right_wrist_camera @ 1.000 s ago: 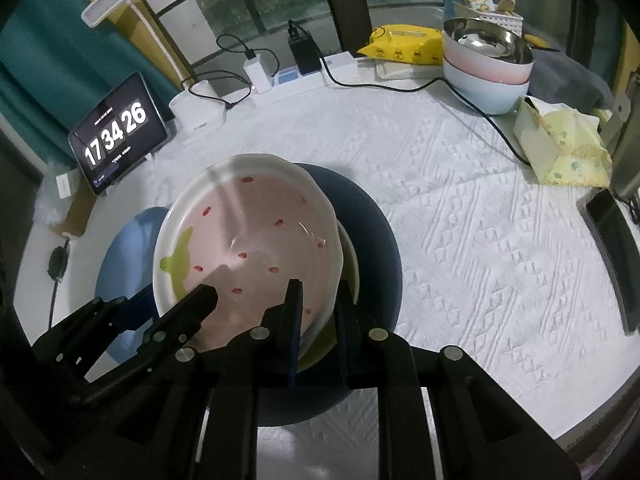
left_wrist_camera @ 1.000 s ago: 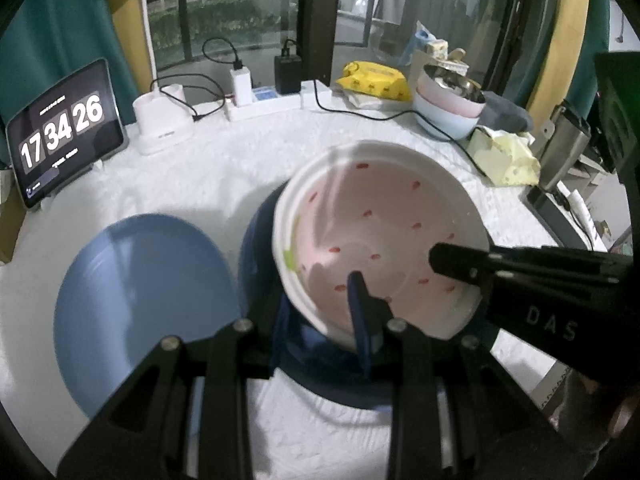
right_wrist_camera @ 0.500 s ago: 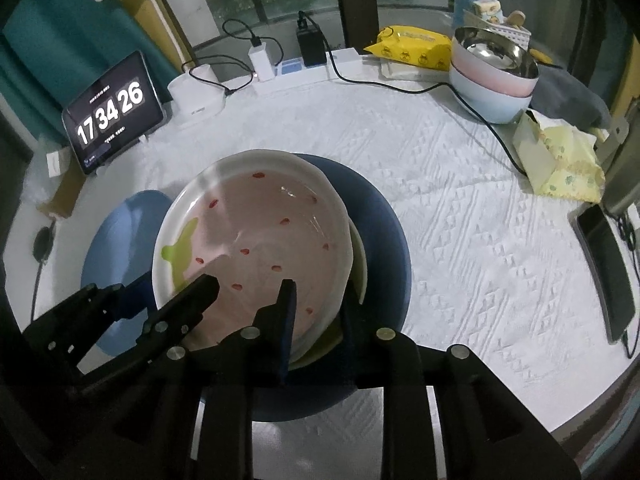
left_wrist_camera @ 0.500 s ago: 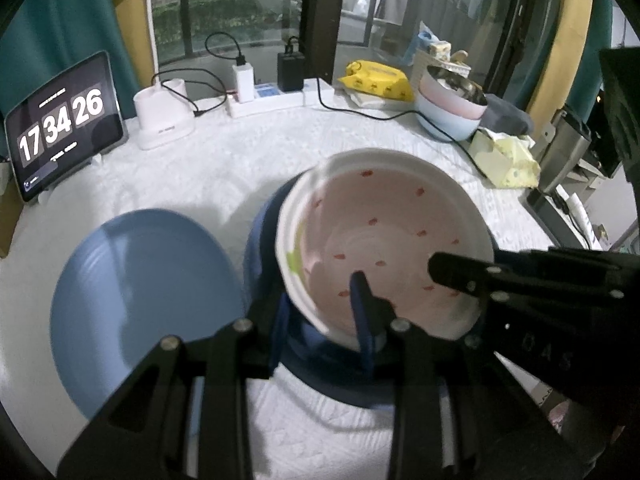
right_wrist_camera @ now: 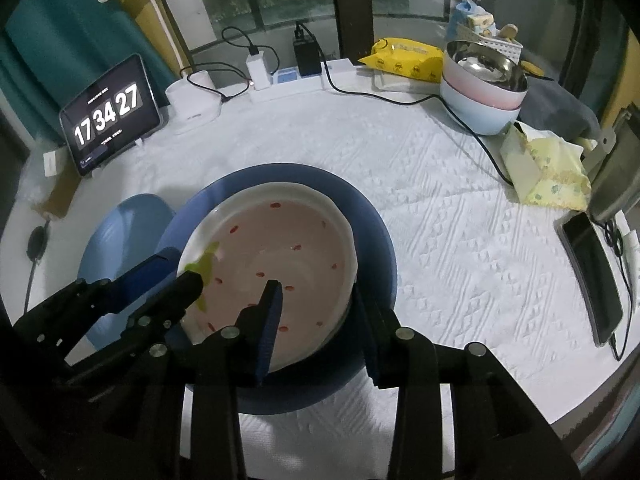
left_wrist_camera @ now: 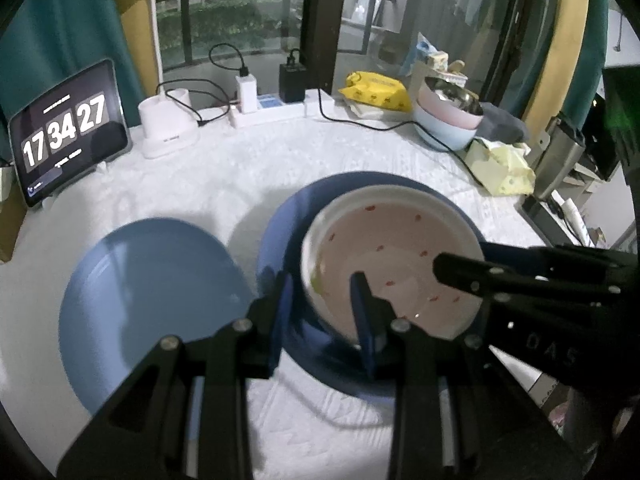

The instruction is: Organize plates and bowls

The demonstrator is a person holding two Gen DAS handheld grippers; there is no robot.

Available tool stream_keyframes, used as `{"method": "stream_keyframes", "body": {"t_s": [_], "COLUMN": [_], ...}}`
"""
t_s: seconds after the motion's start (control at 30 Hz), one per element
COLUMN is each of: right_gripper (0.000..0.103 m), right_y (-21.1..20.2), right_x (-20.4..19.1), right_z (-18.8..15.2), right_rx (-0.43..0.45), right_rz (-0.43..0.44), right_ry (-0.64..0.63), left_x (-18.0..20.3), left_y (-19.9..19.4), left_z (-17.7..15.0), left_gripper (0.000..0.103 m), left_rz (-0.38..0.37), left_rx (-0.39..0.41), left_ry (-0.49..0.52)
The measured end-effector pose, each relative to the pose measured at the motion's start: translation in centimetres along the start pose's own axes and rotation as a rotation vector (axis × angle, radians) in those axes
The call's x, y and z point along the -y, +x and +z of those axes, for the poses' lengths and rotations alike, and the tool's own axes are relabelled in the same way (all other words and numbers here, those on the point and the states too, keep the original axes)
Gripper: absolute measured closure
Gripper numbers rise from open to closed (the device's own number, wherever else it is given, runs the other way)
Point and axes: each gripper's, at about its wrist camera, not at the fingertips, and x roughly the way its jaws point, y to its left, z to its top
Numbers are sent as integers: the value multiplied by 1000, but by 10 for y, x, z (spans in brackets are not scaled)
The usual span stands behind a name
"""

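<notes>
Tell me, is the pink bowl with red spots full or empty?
Empty. The pink bowl shows only its bare inside with red spots and a green mark, nothing in it. It sits on the dark blue plate.

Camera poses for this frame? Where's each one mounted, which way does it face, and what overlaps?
Left wrist: on left claw, facing down toward the window; claw straddles the pink bowl rim on the dark blue plate; light blue plate left; right claw enters from right.
Right wrist: on right claw, same heading; jaws have just been opening, bowl rim between them; left claw lower left.
Shared: bowl, both plates, tablet, stacked bowls.
</notes>
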Motion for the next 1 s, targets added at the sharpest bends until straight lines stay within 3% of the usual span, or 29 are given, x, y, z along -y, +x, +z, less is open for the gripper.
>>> {"method": "stream_keyframes", "body": {"t_s": [0.57, 1.0], "right_gripper": [65, 65], "right_y": [-25, -2], "right_x": [43, 66], "right_z": [0, -8], "right_rx": [108, 83], "right_rz": [-9, 82], "right_ry": [28, 75], "left_x": [-30, -34], "left_y": [-23, -1], "left_z": [5, 2], "left_gripper": [71, 71], "left_rz": [32, 39], "left_rx": [52, -9], "left_ry": [-61, -51]}}
